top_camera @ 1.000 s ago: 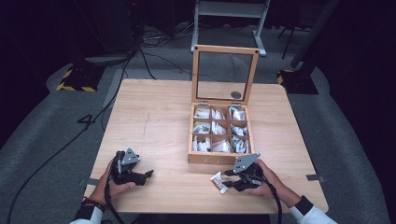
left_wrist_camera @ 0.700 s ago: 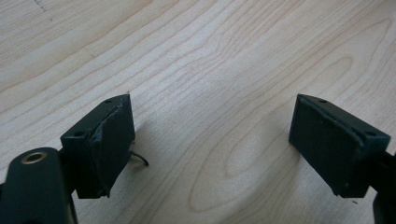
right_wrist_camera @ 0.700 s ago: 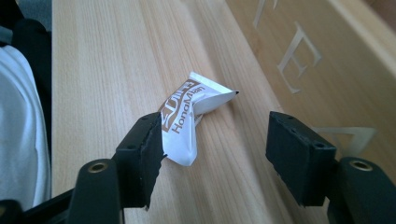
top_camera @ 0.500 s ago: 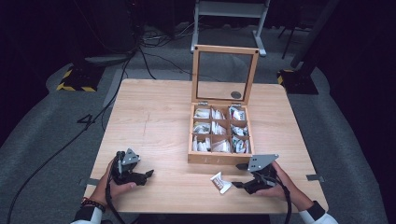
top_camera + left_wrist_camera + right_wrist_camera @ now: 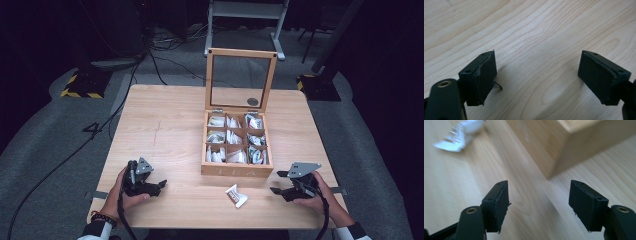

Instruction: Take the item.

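Right gripper (image 5: pixel 281 183) rests low over the bench (image 5: pixel 165 130) at its near edge, just off the front right corner of the wooden tea box (image 5: pixel 237 171). Its jaws have just been opening and stand spread with nothing between them. A small tea packet (image 5: pixel 236 195) lies flat on the bench just in front of the box, apart from the right gripper. Left gripper (image 5: pixel 159 186) sits well to the left of the box, jaws spread over bare wood. The box's nine compartments hold packets, and its glass lid (image 5: pixel 241 80) stands upright at the far side.
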The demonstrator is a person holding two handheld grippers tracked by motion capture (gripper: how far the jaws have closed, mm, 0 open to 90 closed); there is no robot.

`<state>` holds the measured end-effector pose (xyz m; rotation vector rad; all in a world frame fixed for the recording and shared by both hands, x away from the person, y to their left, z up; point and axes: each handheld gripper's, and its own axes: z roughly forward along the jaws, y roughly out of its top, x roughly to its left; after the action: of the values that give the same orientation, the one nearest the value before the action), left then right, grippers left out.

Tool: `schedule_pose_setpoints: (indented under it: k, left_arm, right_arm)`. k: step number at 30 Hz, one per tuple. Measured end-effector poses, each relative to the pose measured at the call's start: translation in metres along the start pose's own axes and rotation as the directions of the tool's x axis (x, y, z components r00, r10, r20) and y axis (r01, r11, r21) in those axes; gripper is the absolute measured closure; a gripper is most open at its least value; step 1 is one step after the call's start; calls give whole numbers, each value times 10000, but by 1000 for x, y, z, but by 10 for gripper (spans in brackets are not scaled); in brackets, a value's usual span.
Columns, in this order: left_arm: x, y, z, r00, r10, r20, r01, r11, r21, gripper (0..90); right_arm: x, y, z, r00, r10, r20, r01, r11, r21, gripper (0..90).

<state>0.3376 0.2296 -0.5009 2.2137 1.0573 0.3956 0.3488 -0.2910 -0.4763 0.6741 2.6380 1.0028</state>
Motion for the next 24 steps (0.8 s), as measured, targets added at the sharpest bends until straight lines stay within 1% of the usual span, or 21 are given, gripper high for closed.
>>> schedule_pose_setpoints:
  k: [2, 4, 6, 7, 8, 9, 10, 12, 13, 14, 15, 16, 17, 19, 20, 21, 22, 23, 24]
  left_arm:
    - [1, 1, 3, 9998, 18, 210, -15, 9999, -154, 154]
    - [3, 4, 5, 9994, 231, 265, -227, 9996, -145, 149]
    - [4, 7, 8, 9980, 340, 539, -332, 9993, -151, 142]
    - [5, 8, 10, 9975, 434, 559, -426, 9990, -167, 135]
    - [5, 10, 12, 9969, 442, 653, -429, 9989, -210, 135]
    - [5, 12, 14, 9965, 501, 662, -488, 9986, -210, 136]
    - [6, 15, 15, 9962, 484, 720, -472, 9987, -179, 144]
    - [10, 20, 19, 9932, 287, 1129, -253, 9992, -322, 158]
    - [12, 22, 21, 9912, 293, 1292, -252, 9991, -330, 159]
    - [13, 24, 22, 9904, 261, 1360, -211, 9991, -381, 161]
    - [14, 26, 24, 9906, 339, 1323, -293, 9989, -366, 166]
    - [14, 28, 26, 9913, 491, 1224, -453, 9984, -337, 167]
    - [16, 32, 28, 9907, 422, 1292, -391, 9989, -270, 167]
    - [20, 38, 30, 9913, 214, 1300, -175, 9994, -314, 185]
    - [22, 41, 31, 9925, 302, 1186, -274, 9993, -249, 192]
    - [25, 45, 34, 9917, 223, 1262, -199, 9996, -205, 191]
    - [27, 48, 35, 9921, 175, 1239, -150, 9997, -211, 191]
    - [30, 52, 36, 9928, 170, 1184, -134, 9994, -309, 192]
    - [33, 57, 37, 9921, 105, 1248, -64, 9994, -333, 193]
  right_arm:
    - [-8, -5, 0, 9994, 209, 274, -212, 9997, 128, 333]
    - [-16, -10, -1, 9975, 386, 593, -393, 9992, 118, 335]
    - [-26, -12, -1, 9937, 704, 876, -709, 9975, 30, 337]
    - [-30, -13, -2, 9916, 851, 973, -852, 9964, -29, 337]
    - [-35, -14, -2, 9892, 982, 1092, -980, 9952, -77, 338]
    - [-39, -14, -2, 9865, 1079, 1234, -1067, 9942, -166, 338]
    - [-43, -13, -3, 9842, 1211, 1296, -1193, 9926, -216, 338]
    - [-51, -12, -2, 9798, 1447, 1378, -1413, 9894, -343, 338]
    - [-56, -10, -1, 9760, 1714, 1344, -1669, 9850, -438, 331]
    - [-60, -9, 0, 9740, 1861, 1292, -1820, 9823, -434, 314]
    - [-64, -7, 1, 9715, 1968, 1325, -1933, 9804, -389, 309]
    - [-68, -4, 1, 9678, 2030, 1486, -1990, 9791, -419, 309]
    - [-72, -3, 1, 9644, 2035, 1690, -1971, 9789, -539, 309]
    - [-80, 1, 0, 9583, 2262, 1745, -2173, 9737, -689, 312]
    - [-84, 3, 0, 9548, 2362, 1806, -2247, 9710, -818, 320]
    - [-87, 5, -1, 9525, 2375, 1907, -2238, 9704, -909, 324]
    - [-91, 7, -1, 9500, 2414, 1979, -2258, 9692, -986, 325]
    - [-94, 10, -2, 9480, 2458, 2024, -2283, 9678, -1060, 325]
    - [-98, 13, -4, 9463, 2503, 2045, -2308, 9663, -1144, 325]
